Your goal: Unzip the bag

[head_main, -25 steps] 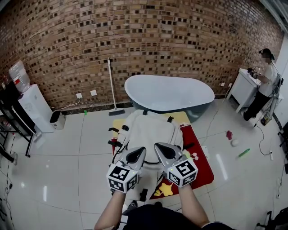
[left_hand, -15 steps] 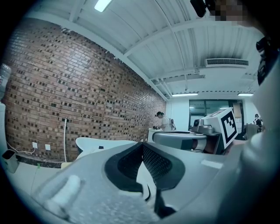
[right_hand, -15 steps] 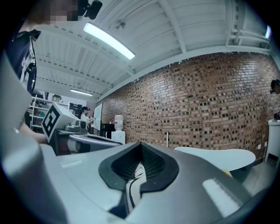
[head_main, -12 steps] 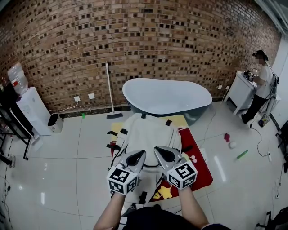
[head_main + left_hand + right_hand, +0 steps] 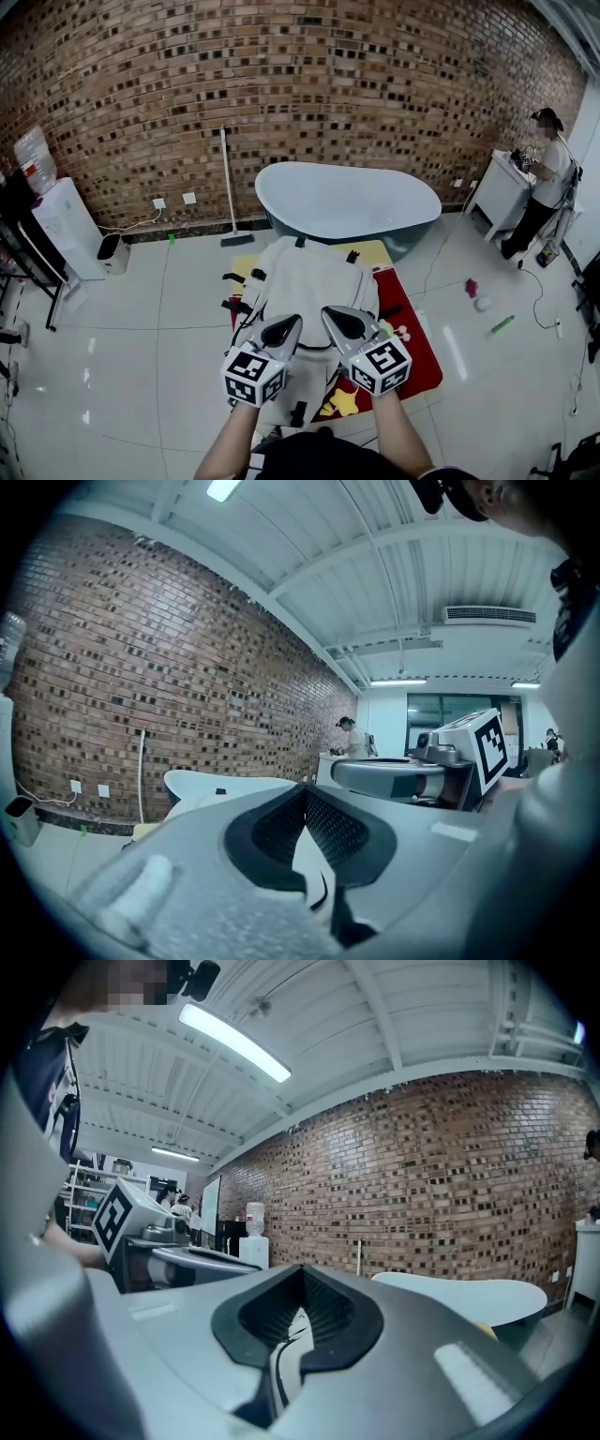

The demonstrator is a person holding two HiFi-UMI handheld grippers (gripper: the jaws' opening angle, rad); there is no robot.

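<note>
A white backpack (image 5: pixel 305 277) lies flat on a red and yellow mat (image 5: pixel 417 352) on the tiled floor, its black straps sticking out at the left side. Both grippers hover side by side above the bag's near end and touch nothing. The left gripper (image 5: pixel 292 322) is shut and empty, its jaws meeting at the tip (image 5: pixel 305 789). My right gripper (image 5: pixel 330 312) is also shut with nothing between its pads (image 5: pixel 302 1269). Each gripper view shows the other gripper beside it and a strip of the white bag below. No zipper pull can be made out.
A pale bathtub (image 5: pixel 347 199) stands behind the bag against the brick wall, with a broom (image 5: pixel 229 187) leaning to its left. A water dispenser (image 5: pixel 64 230) is at the far left. A person (image 5: pixel 539 183) stands at a white table on the right. Small toys (image 5: pixel 472 286) lie on the floor.
Both grippers have stayed where they were, shut. Only the head view has shifted slightly.
</note>
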